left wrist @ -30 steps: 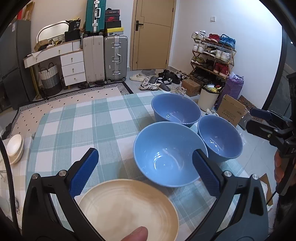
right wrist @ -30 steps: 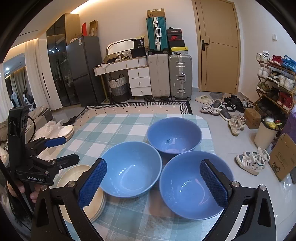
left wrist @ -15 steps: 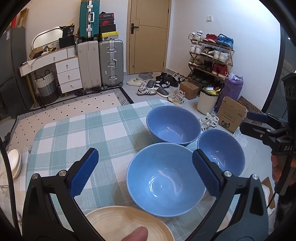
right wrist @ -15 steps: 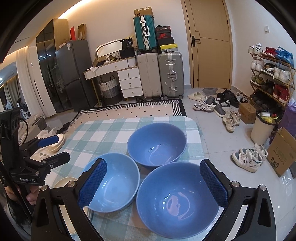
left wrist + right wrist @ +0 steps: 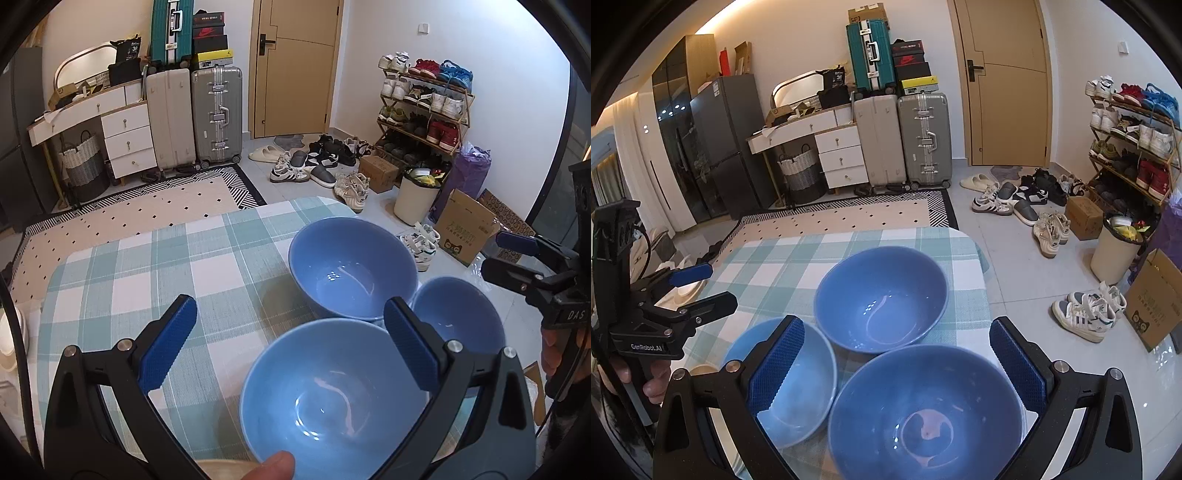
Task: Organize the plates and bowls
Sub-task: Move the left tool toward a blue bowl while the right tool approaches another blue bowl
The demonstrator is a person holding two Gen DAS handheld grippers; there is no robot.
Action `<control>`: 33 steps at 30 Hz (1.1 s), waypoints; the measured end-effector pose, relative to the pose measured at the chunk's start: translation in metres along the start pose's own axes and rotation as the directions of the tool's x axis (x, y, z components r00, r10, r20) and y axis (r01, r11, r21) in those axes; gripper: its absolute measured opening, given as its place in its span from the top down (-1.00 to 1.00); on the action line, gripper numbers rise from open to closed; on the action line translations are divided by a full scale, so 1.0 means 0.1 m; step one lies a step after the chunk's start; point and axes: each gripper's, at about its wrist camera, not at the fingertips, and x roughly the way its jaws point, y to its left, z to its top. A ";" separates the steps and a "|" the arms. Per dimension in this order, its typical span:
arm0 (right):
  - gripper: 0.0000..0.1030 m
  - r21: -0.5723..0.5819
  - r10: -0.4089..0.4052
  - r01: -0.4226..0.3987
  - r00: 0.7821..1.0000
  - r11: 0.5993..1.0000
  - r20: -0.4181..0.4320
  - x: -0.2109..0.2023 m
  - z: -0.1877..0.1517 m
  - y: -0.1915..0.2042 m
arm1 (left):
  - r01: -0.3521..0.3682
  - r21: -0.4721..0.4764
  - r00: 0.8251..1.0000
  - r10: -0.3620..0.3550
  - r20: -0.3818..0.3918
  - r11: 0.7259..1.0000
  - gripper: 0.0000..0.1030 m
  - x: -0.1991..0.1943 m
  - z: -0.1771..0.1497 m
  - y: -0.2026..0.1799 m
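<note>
I hold my left gripper (image 5: 291,338) wide open over the table (image 5: 147,273), nothing between its blue pads (image 5: 168,345); my fingertip (image 5: 279,466) shows at the bottom edge. My right gripper (image 5: 895,363) is just as wide open and empty, hovering above the nearest bowl.

The table wears a teal-and-white checked cloth (image 5: 775,258). Three blue bowls sit on it upright in a tight cluster: the left bowl (image 5: 332,398) below my left gripper, the far bowl (image 5: 352,267) behind it, and the right bowl (image 5: 923,413) near the table's right edge. Whether their rims touch I cannot tell. A sliver of a cream plate (image 5: 225,469) shows at the near edge beside the left bowl.

Beyond the table lies a pale rug (image 5: 140,210) with black dots and a striped border. Against the back wall stand a white drawer unit (image 5: 842,155), a woven basket (image 5: 801,171), a beige suitcase (image 5: 879,138) and a silver suitcase (image 5: 925,136), with a teal suitcase (image 5: 868,55) and shoe boxes stacked on top. A tan door (image 5: 1004,85) is shut. A dark fridge (image 5: 720,144) stands to the left. To the right, a shoe rack (image 5: 424,107) is full of trainers, loose shoes and slippers scatter across the tile floor, and a bin (image 5: 415,197) and a cardboard box (image 5: 463,230) sit near the wall. More cream dishes (image 5: 9,339) lie off the table's left side.
</note>
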 end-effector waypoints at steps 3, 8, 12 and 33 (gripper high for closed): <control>-0.99 0.021 -0.009 0.009 1.000 1.000 -0.010 0.13 0.04 -0.12 | 0.012 -0.009 1.000 -0.012 -0.002 1.000 -0.96 0.14 0.08 0.02; -0.99 0.036 -0.022 0.024 0.999 0.999 -0.038 0.33 0.07 -0.28 | 0.017 -0.017 1.000 -0.017 -0.008 1.000 -0.96 0.37 0.20 0.03; -0.99 0.052 -0.020 0.023 0.998 0.998 -0.063 0.47 0.06 -0.40 | 0.018 -0.014 1.000 -0.018 -0.019 1.000 -0.96 0.56 0.25 0.02; -0.99 0.094 -0.013 0.027 0.989 0.995 -0.150 1.06 0.06 -0.66 | 0.009 -0.033 0.993 -0.013 -0.120 0.999 -0.95 1.51 0.19 0.17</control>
